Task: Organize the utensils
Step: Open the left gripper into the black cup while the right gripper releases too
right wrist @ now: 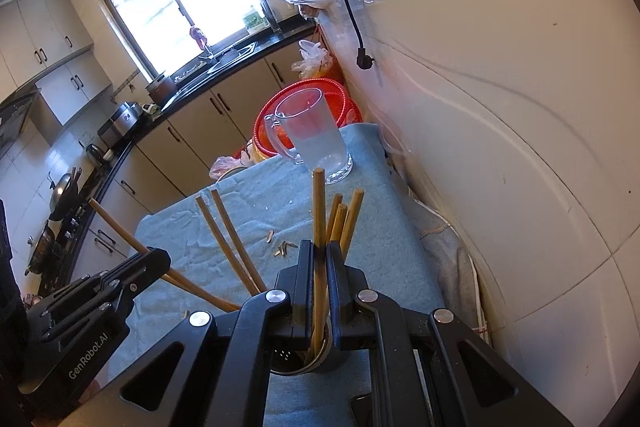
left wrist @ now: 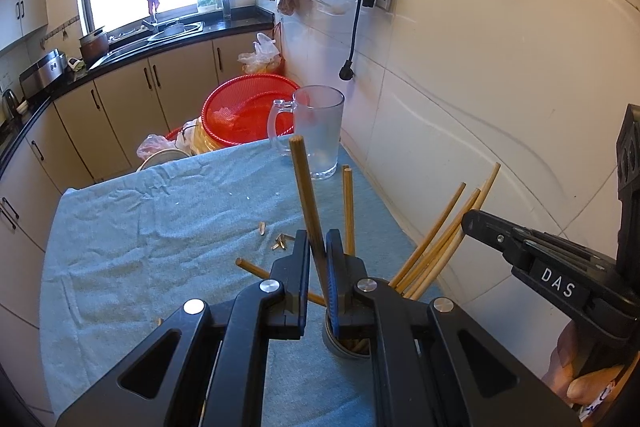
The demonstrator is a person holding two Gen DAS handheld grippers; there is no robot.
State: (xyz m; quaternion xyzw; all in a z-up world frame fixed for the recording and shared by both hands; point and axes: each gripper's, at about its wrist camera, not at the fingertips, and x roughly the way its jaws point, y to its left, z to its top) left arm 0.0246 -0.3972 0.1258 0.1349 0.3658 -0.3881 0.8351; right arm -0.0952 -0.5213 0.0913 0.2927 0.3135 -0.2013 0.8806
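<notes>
The left gripper [left wrist: 318, 255] is pinching one chopstick [left wrist: 306, 195] upright above a metal holder [left wrist: 340, 343] on the blue cloth [left wrist: 160, 227]. The right gripper [right wrist: 319, 259] is clamping another chopstick [right wrist: 319, 227] over the same holder, beside other chopsticks [right wrist: 346, 219] already leaning inside. A glass mug [left wrist: 318, 131] is standing near the wall.
</notes>
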